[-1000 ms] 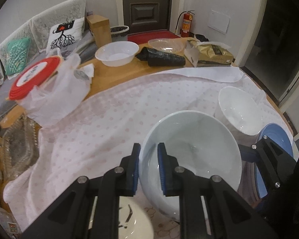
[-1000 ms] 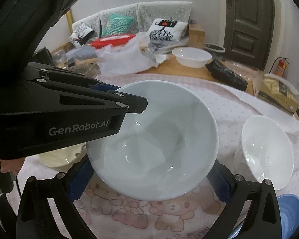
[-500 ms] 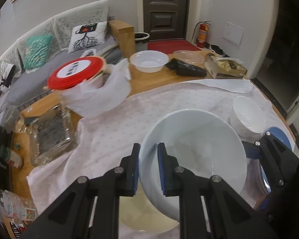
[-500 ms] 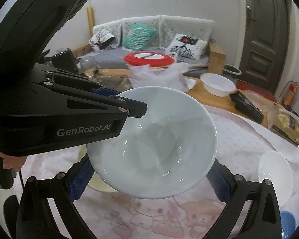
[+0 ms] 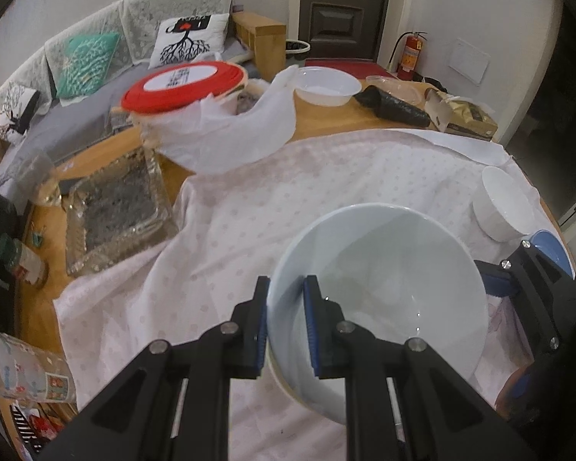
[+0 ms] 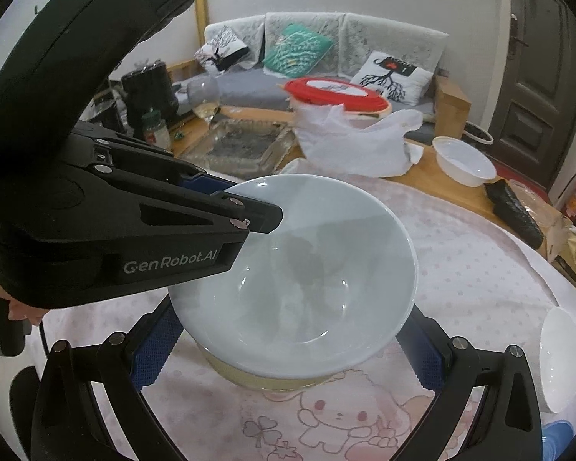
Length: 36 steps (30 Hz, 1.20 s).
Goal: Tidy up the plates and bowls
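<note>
pale bowl [image 5: 388, 288] – mouth up, tilted, round so no long axis | left gripper [image 5: 286, 322] clamped on its near rim | right gripper [image 6: 288, 342] straddles its sides – grip unclear | cream dish [image 6: 265, 378] just beneath

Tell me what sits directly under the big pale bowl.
Beneath the big pale bowl, a cream dish's rim peeks out, above the pink cloth. The rest is hidden.

Grey sofa [image 5: 96, 77], dark door [image 5: 341, 7]
</note>
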Available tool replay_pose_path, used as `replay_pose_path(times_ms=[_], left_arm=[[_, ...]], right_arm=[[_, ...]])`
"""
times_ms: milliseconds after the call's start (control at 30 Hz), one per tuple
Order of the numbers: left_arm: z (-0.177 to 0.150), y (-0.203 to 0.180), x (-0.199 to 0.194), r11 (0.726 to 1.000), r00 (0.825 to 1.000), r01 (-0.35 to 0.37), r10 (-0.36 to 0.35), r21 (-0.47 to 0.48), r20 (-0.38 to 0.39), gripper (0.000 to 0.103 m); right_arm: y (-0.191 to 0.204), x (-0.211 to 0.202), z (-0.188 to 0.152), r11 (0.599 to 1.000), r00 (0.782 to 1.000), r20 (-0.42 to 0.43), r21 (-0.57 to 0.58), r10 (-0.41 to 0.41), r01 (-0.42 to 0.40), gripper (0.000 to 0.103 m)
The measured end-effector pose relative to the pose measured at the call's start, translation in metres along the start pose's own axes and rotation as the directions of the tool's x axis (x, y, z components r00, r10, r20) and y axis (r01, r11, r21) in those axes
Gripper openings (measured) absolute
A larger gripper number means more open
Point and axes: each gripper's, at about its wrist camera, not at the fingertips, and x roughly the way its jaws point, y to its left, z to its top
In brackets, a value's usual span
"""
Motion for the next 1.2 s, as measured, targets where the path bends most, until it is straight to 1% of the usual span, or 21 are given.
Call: replay_pose_path(times_ms=[500, 900, 1200], left_arm=[[-0.014, 0.009, 0.014, 1.000, 0.998, -0.015, 0.015, -0.003, -0.053, 0.014], [-0.013, 0.005, 0.022, 1.000, 0.997, -0.021, 0.022, 0.011, -0.067, 0.015], [-0.015, 0.003, 0.025, 0.999, 0.997, -0.026, 0.028, 0.020, -0.078, 0.016]], right_arm=[[0.010, 0.019, -0.002, 1.000, 0.997, -0.067, -0.016, 0.024, -0.025, 0.100], [0.009, 0.020, -0.004, 1.000, 0.996, -0.081, -0.008, 0.023, -0.024, 0.101], [0.010, 0.019, -0.005, 1.000, 0.996, -0.086, -0.024, 0.016, -0.018, 0.101]])
